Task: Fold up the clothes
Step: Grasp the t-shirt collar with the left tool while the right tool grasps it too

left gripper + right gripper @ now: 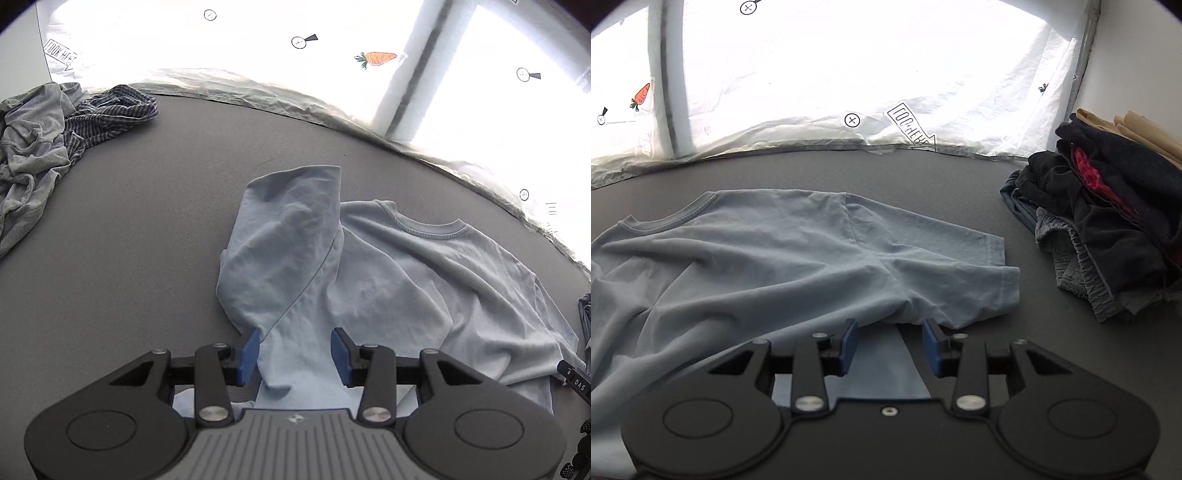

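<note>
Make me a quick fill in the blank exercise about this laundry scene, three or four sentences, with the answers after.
1. The light blue cotton T-shirt lies on a flat dark ____ table surface.
2. The orange vegetable printed on the white backlit sheet is a ____.
3. Both the left gripper and the right gripper have their blue pads ____, with shirt fabric between them.
4. The stack of dark folded clothes shows a garment in the colour ____ between its layers.

Missing words: grey; carrot; open; red
</note>
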`<state>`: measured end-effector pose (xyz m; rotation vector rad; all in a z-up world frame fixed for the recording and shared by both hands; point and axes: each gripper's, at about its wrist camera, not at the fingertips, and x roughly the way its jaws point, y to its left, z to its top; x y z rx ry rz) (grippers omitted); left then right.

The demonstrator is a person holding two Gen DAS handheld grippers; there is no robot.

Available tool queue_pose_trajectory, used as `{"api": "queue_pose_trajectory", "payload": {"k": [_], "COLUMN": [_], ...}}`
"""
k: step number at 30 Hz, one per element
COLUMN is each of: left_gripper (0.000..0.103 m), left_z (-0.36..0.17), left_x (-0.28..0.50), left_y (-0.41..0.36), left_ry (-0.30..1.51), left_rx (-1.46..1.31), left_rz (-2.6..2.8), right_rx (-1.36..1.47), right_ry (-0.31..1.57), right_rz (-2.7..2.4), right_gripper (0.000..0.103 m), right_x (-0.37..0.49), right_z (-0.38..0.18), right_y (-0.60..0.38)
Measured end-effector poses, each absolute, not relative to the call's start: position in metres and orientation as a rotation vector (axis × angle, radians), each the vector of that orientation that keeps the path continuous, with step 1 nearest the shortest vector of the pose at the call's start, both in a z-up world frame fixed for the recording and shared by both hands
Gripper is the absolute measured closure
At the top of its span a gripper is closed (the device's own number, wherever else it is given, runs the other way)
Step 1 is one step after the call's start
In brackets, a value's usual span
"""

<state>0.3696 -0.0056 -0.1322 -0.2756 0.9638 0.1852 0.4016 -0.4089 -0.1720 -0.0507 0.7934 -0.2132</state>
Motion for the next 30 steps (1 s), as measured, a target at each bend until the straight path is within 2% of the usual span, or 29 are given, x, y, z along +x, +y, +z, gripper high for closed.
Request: {"api": "queue_pose_trajectory", "payload": {"k": [5,12,15,20,24,26,27,29,30], "left_gripper": [0.046,0.037,0.037,0.037,0.035,0.039,0.049,0.083,0.094], "left_z": [-0.121,-0.161,-0.186,-0.218,-0.231,-0.231,-0.231,-0.229,-0.228], "left_x": [0.431,0.538,0.574,0.613,0.622,0.622,0.621,0.619,0.619], "left_y": [-0.017,-0.059,-0.069,-0.067,-0.068,-0.072,-0.074,-0.074,-0.074], "left_ry": [0.887,0.971,1.027,1.121,1.141,1.121,1.103,1.086,1.086], "left_rx": [-0.193,-0.052,0.012,0.01,0.07,0.113,0.134,0.139,0.134], "left_rz": [0.106,-0.049,-0.088,-0.191,-0.319,-0.363,-0.357,-0.38,-0.378], "right_rx": [-0.14,-0.253,-0.252,-0.277,-0.333,-0.343,-0.334,-0.324,-0.323], "right_ry": [0.783,0.758,0.758,0.767,0.795,0.82,0.825,0.816,0.797], "right_rz": [-0.071,0.19,0.288,0.428,0.557,0.63,0.67,0.703,0.683], "right_gripper": [0.056,0.051,0.042,0.035,0.035,0.041,0.058,0.077,0.088], "right_x": [0.461,0.545,0.576,0.615,0.636,0.642,0.644,0.647,0.648], "right_z": [-0.175,-0.189,-0.195,-0.205,-0.213,-0.216,-0.215,-0.214,-0.212], "right_y": [-0.386,-0.338,-0.324,-0.312,-0.306,-0.306,-0.306,-0.305,-0.303]}}
